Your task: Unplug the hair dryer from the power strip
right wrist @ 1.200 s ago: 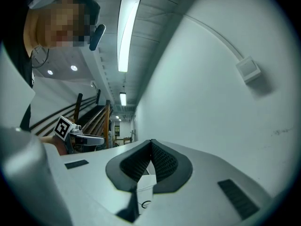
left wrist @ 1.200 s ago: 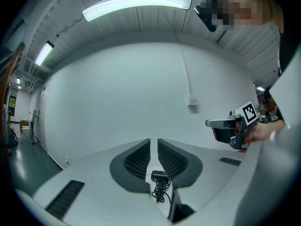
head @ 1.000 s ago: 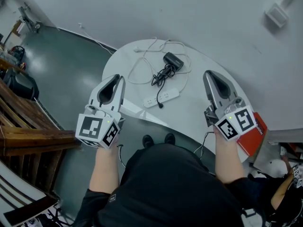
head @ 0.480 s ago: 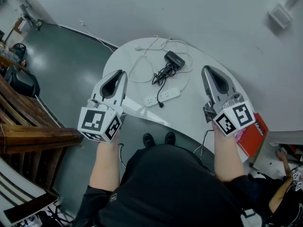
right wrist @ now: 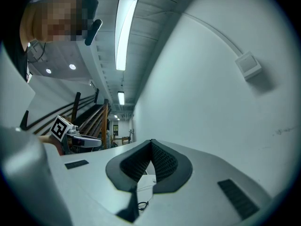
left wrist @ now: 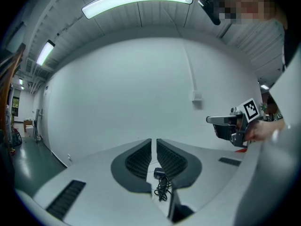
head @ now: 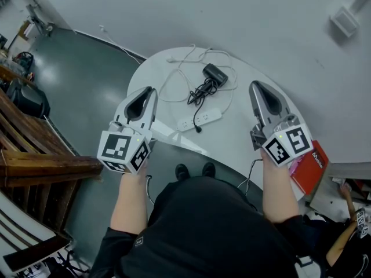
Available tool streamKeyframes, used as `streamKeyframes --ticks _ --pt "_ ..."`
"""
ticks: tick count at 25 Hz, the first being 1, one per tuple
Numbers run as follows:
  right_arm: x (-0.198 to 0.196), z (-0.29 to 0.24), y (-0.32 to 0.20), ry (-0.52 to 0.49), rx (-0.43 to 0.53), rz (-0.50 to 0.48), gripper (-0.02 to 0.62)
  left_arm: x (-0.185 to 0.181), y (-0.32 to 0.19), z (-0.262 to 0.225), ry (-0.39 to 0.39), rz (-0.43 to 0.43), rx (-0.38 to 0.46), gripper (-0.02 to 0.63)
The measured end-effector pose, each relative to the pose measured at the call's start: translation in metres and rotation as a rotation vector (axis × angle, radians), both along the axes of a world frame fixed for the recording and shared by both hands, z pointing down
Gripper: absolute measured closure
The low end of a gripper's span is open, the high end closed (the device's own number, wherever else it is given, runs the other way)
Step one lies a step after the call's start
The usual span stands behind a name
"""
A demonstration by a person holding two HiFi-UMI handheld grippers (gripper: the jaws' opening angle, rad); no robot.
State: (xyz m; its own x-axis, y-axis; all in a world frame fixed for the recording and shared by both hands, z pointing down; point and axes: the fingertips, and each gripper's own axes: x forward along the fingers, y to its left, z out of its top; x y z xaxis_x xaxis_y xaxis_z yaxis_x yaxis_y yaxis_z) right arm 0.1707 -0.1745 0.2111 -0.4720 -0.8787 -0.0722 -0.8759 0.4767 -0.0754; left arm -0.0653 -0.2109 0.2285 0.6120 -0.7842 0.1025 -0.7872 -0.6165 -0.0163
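"On the worktop (head: 235,135) in the head view, the power strip (head: 199,119) is lying near the front edge. The black hair dryer (head: 214,74) is sitting just behind it, with its cord (head: 200,90) bunching between them. A small black plug (head: 197,129) is showing at the strip's near edge, and I cannot tell whether it is seated or lying loose."

"Either is fitting. The left gripper (head: 152,89) and right gripper (head: 254,84) are hovering on either side, well apart from all of it."

"Left gripper view: its jaws are standing all but closed, with only a thin slit, and are gripping nothing. The dryer is showing far beyond them."

"Right gripper view: its jaws are meeting at the tips, and they are empty too. If that plug is seated, I am judging that 1 gripper should be pinning the strip while the other is opening, clamping the plug body rather than the cord, and pulling straight out."
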Motion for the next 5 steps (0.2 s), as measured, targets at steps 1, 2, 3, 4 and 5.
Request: streamKeyframes --ticks 1,2,3,4,5 --pt "0.0001 0.0005 0.0000 0.000 0.000 0.000 0.561 0.0001 0.0003 0.0008 -0.001 0.000 -0.001 0.564" --pt "0.0003 0.0011 0.0000 0.000 -0.001 -0.001 0.561 0.0001 0.0006 0.0016 -0.002 0.000 -0.002 0.564" --pt "0.0005 0.0018 0.0001 0.000 -0.001 -0.001 0.561 0.0001 0.0008 0.0023 -0.003 -0.001 -0.002 0.565" --pt "0.0007 0.0026 0.0001 0.000 -0.002 -0.001 0.561 -0.0001 0.0010 0.0030 -0.004 -0.002 -0.003 0.565" --pt "0.0010 0.0034 0.0001 0.000 -0.004 -0.001 0.561 -0.0003 0.0012 0.0037 -0.004 -0.003 -0.003 0.565"
